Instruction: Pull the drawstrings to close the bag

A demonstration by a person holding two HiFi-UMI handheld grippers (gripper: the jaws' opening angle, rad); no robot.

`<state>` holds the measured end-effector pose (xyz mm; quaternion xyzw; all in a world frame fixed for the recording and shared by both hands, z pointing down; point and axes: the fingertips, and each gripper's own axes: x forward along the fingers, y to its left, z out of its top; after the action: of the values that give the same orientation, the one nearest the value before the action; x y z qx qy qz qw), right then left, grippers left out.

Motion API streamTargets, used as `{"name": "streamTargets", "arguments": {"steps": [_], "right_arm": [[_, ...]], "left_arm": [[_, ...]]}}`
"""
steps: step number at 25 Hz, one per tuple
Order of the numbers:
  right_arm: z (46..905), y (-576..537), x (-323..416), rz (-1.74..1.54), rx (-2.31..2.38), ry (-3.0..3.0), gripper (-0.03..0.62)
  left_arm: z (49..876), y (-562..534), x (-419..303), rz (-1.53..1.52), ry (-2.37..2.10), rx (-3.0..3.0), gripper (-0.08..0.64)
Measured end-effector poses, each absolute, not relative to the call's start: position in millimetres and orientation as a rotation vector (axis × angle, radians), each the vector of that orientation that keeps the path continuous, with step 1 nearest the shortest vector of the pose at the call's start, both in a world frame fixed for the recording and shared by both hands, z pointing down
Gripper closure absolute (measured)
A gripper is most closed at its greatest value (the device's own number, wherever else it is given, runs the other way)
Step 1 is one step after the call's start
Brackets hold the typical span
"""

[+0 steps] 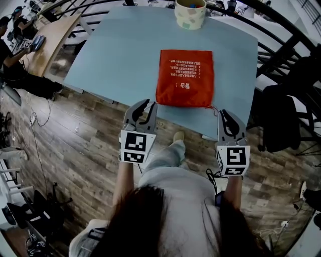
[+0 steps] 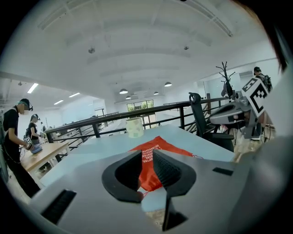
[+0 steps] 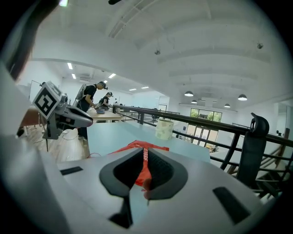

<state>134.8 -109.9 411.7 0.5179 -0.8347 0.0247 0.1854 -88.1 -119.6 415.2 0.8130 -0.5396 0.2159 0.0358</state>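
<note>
The patterned cup [image 1: 190,14] is cut off by the head view's top edge. The white print on the red bag [image 1: 185,78] is too small to be read, and its drawstring [image 1: 214,109] is barely made out.

The person stands with both arms stretched forward and low. The left forearm [image 1: 124,176] and the right forearm [image 1: 231,189] are almost parallel and well apart. The left gripper [image 1: 150,104] points ahead and a little downward, and its jaws stand slightly apart with a narrow gap between them. The right gripper [image 1: 223,114] points the same way, and its jaws are closed almost fully together.
</note>
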Motion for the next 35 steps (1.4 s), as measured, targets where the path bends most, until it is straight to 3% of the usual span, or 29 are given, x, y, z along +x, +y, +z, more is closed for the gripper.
{"name": "streamTargets", "arguments": {"steps": [13, 16, 27, 35], "right_arm": [[470.2, -144.7, 135.8, 0.093, 1.287, -2.232, 0.561], [486.1, -148.1, 134.2, 0.119, 1.240, -2.205, 0.519], [533.0, -159.2, 133.0, 0.205, 1.144, -2.098, 0.506], [566.8, -168.6, 134.6, 0.319, 1.087, -2.049, 0.483]], "left_arm": [[486.6, -156.3, -98.5, 0.870, -1.469, 2.463, 0.462], [508.9, -158.4, -100.6, 0.977, -1.395, 2.458, 0.450], [570.0, -158.0, -105.8, 1.159, -1.139, 2.407, 0.390], [607.2, -167.3, -114.8, 1.275, -1.099, 2.356, 0.388]]}}
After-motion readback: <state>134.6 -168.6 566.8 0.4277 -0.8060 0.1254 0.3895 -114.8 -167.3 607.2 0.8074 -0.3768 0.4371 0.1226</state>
